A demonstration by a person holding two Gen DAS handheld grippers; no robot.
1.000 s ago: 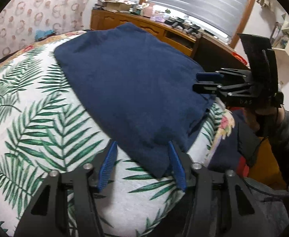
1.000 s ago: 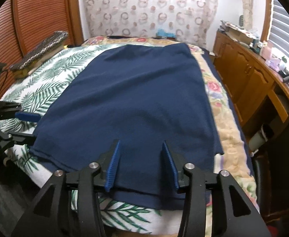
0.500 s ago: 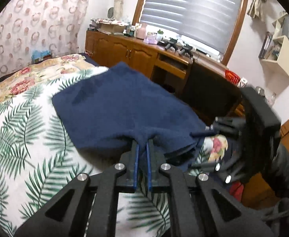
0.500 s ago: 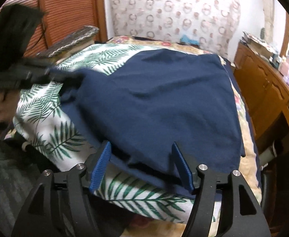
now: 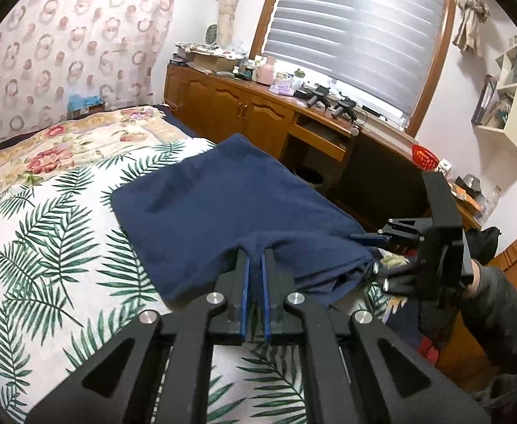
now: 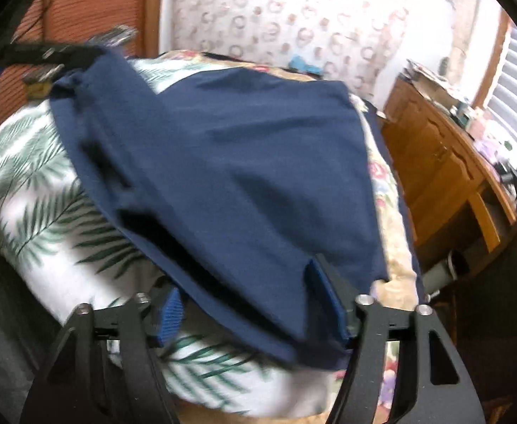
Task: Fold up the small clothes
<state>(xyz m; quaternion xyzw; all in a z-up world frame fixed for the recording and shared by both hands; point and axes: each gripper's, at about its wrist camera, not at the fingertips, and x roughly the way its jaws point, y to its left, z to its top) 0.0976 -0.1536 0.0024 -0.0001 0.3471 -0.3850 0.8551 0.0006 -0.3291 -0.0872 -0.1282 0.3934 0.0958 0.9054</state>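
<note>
My left gripper [image 5: 254,265] was clenched on the near hem of the navy garment [image 5: 223,205], its fingers [image 5: 245,282] pinched tight with a tuft of cloth between them. The garment lay on the bed [image 5: 46,247], its near edge lifted off the leaf-print cover. My right gripper [image 6: 255,304] stood spread wide around the other near corner, one finger under the cloth and the other against its edge, holding nothing. I judged the right should close on that corner first, catching both layers, so the two ends could rise level. Then I would carry the hem toward the far edge, keeping it taut but not stretched, and lay it down without dragging the lower layer.
</note>
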